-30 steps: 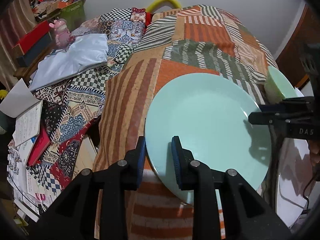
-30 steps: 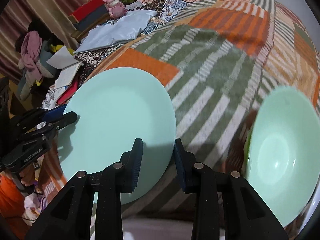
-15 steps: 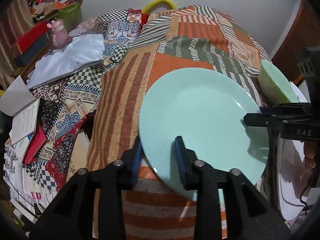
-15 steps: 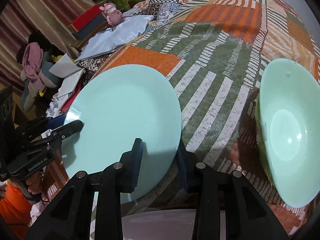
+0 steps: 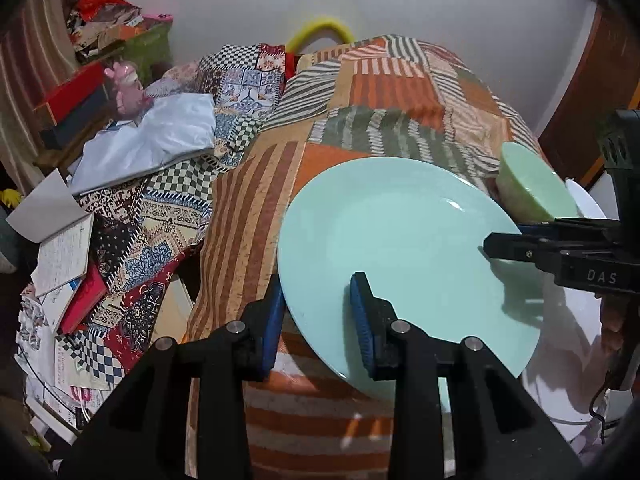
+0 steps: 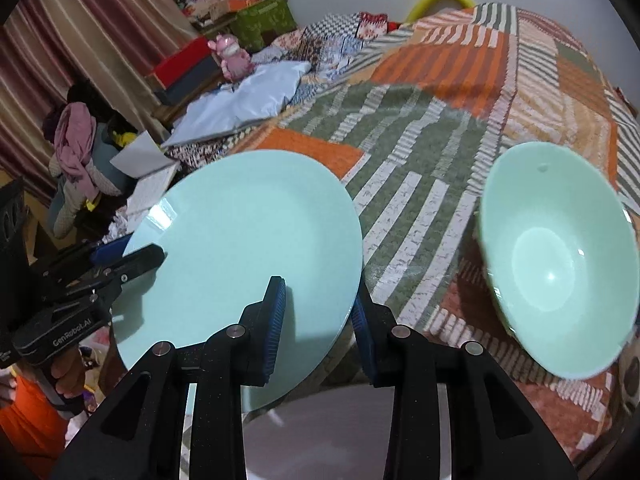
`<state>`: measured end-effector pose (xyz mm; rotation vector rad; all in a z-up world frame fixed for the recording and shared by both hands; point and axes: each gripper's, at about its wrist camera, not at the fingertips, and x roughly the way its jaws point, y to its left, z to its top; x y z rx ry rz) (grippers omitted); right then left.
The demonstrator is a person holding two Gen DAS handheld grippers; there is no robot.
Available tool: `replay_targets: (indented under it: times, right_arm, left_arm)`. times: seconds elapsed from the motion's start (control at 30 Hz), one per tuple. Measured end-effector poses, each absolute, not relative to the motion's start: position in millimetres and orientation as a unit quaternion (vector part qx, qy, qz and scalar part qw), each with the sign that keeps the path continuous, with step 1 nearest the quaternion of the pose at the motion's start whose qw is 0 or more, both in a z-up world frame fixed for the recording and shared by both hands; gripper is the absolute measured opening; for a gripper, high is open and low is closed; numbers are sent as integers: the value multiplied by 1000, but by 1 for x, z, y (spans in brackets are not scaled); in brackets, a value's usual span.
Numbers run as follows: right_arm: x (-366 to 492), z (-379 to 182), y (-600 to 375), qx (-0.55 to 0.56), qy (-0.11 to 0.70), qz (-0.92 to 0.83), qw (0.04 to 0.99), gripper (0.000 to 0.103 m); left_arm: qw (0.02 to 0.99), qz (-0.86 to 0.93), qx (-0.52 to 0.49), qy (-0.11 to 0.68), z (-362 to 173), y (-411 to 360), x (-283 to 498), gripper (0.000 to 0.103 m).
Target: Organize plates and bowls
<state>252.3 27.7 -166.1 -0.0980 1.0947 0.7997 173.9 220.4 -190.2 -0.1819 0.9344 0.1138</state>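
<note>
A pale mint plate is held tilted in the air over the patchwork bedspread. My left gripper is shut on its near left rim. My right gripper is shut on its opposite rim, and the plate fills the middle left of the right wrist view. The right gripper's fingers reach in from the right in the left wrist view. A mint bowl sits tilted on the bedspread to the right; it also shows in the left wrist view.
A white round surface lies below and right of the plate. Left of the bed are a white cloth, a pink toy, books and papers. A yellow hoop stands by the far wall.
Both grippers have lifted the plate off the bedspread and tilted it. The bowl now appears further right and lower relative to the plate.
</note>
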Motion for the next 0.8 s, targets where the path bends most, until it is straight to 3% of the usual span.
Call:
replay_targets:
  times: [0.8]
  right_arm:
    - [208, -123, -53, 4, 450, 359, 818, 30]
  left_arm:
    - [909, 26, -66, 410, -135, 140, 130, 32]
